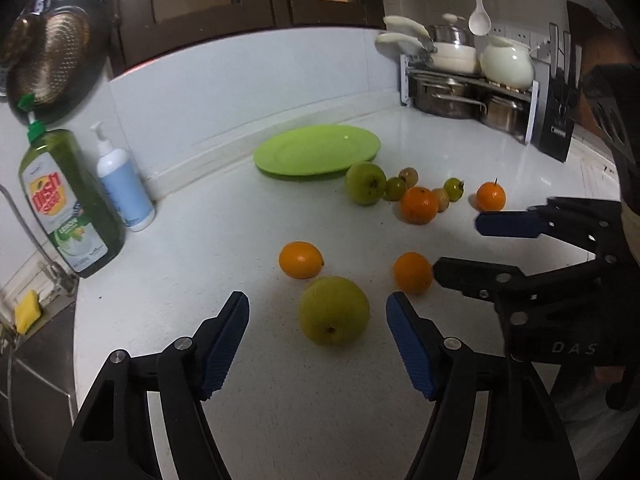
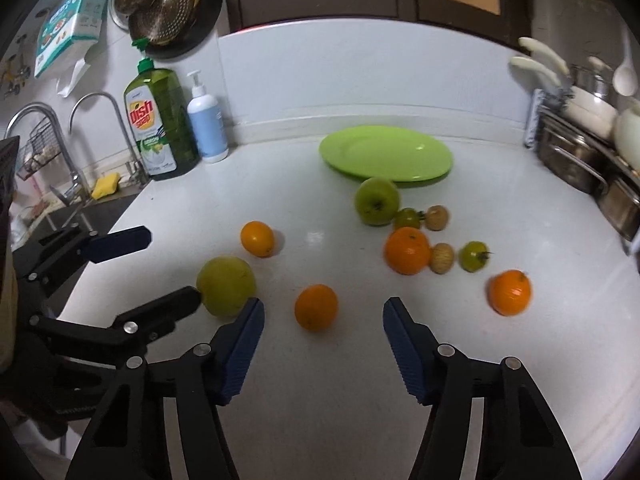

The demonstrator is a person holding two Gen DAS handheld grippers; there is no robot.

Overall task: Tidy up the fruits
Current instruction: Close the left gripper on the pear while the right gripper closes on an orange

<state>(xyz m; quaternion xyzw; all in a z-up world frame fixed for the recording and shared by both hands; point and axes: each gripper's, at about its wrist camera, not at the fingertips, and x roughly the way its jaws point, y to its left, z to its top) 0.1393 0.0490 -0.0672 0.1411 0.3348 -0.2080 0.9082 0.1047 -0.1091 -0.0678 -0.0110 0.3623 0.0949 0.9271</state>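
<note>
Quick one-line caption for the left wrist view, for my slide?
Open left hand-held gripper frames a large yellow-green round fruit on the white countertop, the empty lime-green plate beyond.

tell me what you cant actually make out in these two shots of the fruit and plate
- Green plate: near rim hidden behind the green apple, right wrist view.
- Orange: its right side covered by the right gripper, left wrist view.
- Small brown fruits: too small to name, both views.
- Dish soap bottle: fine print blurred, left wrist view.
</note>
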